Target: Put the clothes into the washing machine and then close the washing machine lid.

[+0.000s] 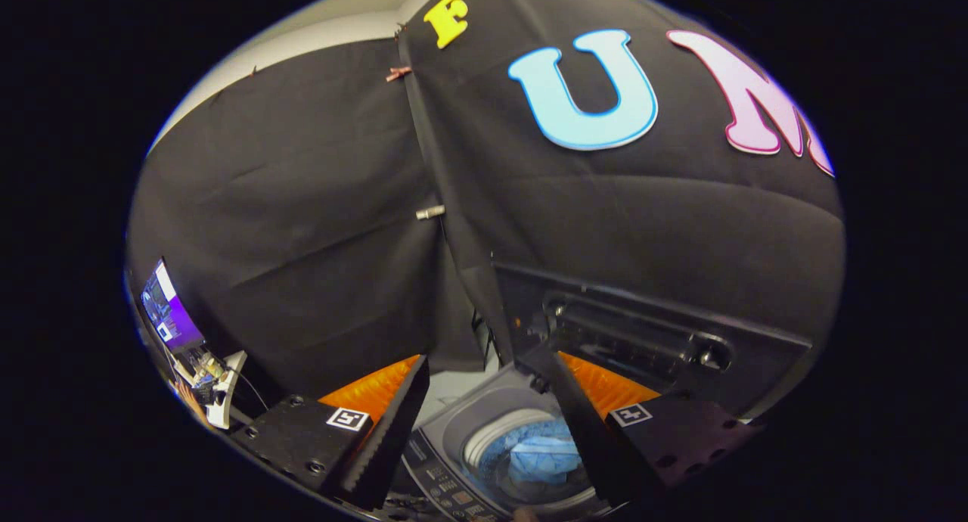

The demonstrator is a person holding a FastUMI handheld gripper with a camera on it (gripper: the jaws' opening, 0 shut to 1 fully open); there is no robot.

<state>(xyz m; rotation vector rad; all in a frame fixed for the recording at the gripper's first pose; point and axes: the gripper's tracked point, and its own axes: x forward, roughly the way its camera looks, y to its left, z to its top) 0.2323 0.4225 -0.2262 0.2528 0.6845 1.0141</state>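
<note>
The washing machine (446, 439) stands below and just ahead of my fingers, its round drum opening showing between them. Blue clothes (541, 454) lie inside the drum. The dark lid (650, 340) stands raised behind the drum, beyond my right finger. My gripper (484, 401) hovers above the machine, open, with a wide gap and nothing between the fingers. The machine's control panel (446, 484) runs along the near edge of the drum, partly hidden by my left finger.
Black cloth walls close the booth behind and to both sides of the machine. A lit screen (168, 314) and some small items on a white stand (219, 386) sit beyond the left finger.
</note>
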